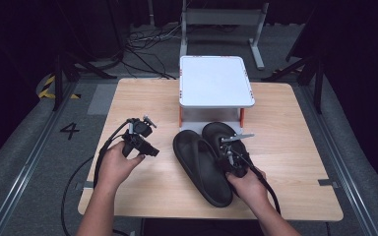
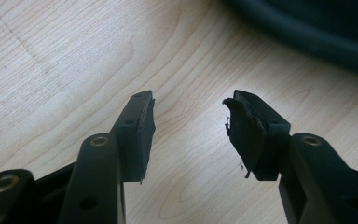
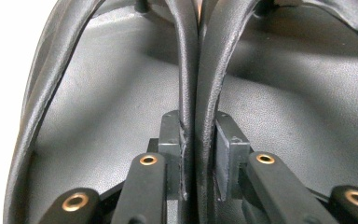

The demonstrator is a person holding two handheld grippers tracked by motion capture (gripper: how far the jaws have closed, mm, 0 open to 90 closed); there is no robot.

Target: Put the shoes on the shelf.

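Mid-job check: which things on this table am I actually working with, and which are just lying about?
In use:
- two black slippers, inner edges pinched together
- right tongs, shut on both edges
- left tongs, open over bare wood beside the slippers

Lying about:
- white raised stand at the table's far edge
- cables on the floor beyond

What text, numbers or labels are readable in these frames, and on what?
"4": dark digit on the grey floor, left of the wooden table.
No readable text on the white stand, the black slippers or either gripper.
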